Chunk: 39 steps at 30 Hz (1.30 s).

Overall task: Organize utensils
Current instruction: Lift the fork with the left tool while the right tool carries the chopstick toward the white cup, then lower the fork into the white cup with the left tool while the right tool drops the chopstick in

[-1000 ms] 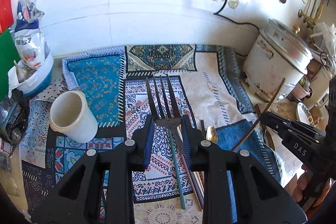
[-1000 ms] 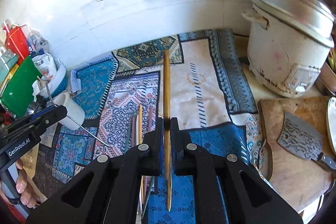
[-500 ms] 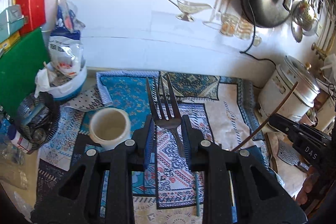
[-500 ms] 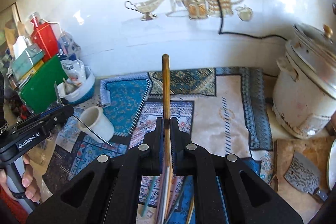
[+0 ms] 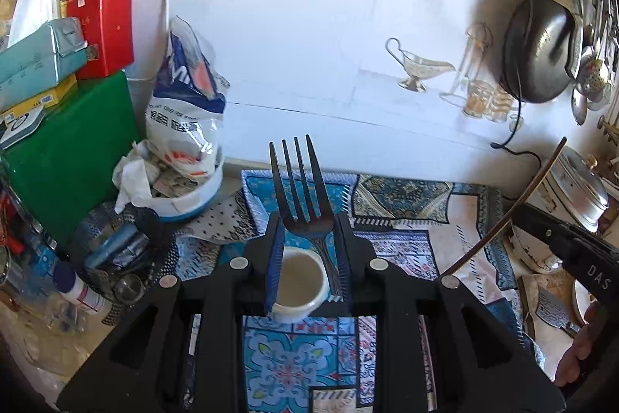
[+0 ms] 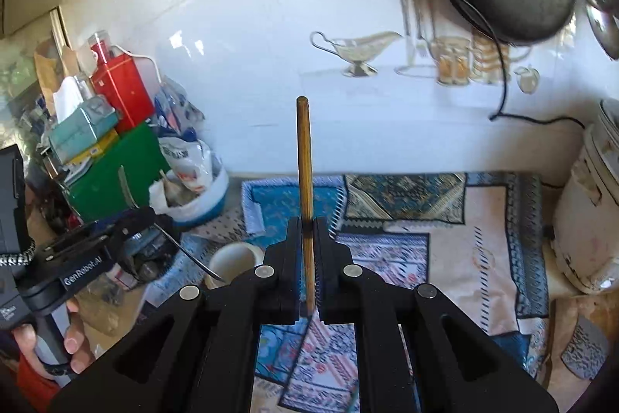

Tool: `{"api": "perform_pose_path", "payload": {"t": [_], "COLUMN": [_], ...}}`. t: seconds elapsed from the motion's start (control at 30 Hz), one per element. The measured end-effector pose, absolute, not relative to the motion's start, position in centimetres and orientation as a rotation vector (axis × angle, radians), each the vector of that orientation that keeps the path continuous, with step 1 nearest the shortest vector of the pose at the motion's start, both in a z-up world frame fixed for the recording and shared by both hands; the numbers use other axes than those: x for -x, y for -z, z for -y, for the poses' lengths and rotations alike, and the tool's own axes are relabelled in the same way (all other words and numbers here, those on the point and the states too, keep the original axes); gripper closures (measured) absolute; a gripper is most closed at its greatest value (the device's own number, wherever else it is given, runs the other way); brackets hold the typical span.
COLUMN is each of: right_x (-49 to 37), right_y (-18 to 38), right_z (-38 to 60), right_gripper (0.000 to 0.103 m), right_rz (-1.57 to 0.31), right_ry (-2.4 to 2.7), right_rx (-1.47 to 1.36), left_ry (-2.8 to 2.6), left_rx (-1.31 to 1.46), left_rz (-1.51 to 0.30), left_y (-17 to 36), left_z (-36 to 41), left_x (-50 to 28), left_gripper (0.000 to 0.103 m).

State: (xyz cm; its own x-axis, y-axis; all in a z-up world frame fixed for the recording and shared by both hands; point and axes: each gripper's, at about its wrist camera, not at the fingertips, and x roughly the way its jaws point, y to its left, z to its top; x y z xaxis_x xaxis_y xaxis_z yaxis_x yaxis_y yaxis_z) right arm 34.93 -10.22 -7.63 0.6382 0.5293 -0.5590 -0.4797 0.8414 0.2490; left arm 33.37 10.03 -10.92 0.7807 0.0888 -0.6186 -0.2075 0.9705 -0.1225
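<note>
Above cup (image 5: 298, 283) — fork (image 5: 300, 188) tines-up, upright

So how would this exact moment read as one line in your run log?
left gripper: shut on dark metal fork, above white round cup | right gripper: shut on brown wooden chopstick

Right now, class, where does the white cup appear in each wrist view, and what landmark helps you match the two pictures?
Left wrist: the cup sits low centre, between the left gripper fingers, below the fork.
Right wrist: the cup is lower left of centre, left of the right gripper, with the fork's handle tip at its rim.
Shared landmark: the green board at left.
</note>
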Motion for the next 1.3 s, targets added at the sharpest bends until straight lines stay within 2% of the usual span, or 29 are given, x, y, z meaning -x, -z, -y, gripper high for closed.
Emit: {"api": "perform_pose_path", "payload": {"t": [0.43,1.0,1.3], "right_x": [-36.3,-38.4,-39.2], "right_y": [7.5,14.4,15.4], "right_z": [2.6,-1.4,-2.1], "right_gripper": [0.098,0.097,0.097], "right_rz": [-0.676,-0.886,-0.923], "right_ry": [-0.629,-0.590,-0.567], "right_rx": [-0.058,0.004,0.035], "left_ry": [-0.142,-0.050,-0.026], "left_rx": [0.182,0.140,0.123], "left_rz": [-0.743,-0.944,-0.994], "left_y": [14.2,20.0,21.2], "left_z": [-14.7,-15.2,-15.1], "left_x": [-36.5,-39.4,-40.5], "left_gripper": [0.078,0.078,0.078]}}
